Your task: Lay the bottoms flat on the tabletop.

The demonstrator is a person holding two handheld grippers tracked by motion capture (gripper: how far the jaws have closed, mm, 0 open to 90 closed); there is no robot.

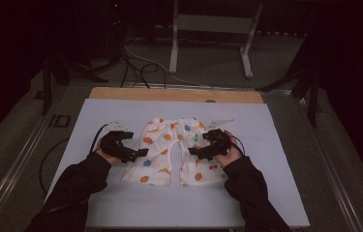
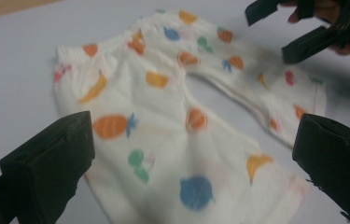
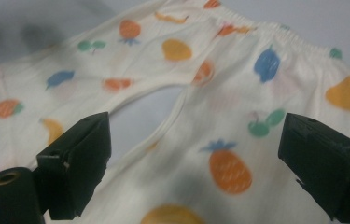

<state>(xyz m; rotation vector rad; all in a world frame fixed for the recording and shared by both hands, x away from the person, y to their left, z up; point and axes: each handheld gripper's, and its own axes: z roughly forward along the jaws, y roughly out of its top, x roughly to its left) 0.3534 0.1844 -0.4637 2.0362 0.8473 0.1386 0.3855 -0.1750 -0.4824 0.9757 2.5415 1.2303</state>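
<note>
The white surface [image 1: 121, 203] lies bare all around the little trousers [image 1: 172, 152], so a hand can slide in from any side, and just the left gripper [image 1: 138, 153] and right gripper [image 1: 196, 151] sit over the trouser legs.

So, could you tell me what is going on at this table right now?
A person holds a gripper in each hand over small fruit-print pants lying flat on a pale mat, waistband away from the person. The left gripper is at the outer edge of one leg and the right gripper is over the other leg. Both grippers' jaws stand open above the cloth, so nothing is gripped yet.
</note>
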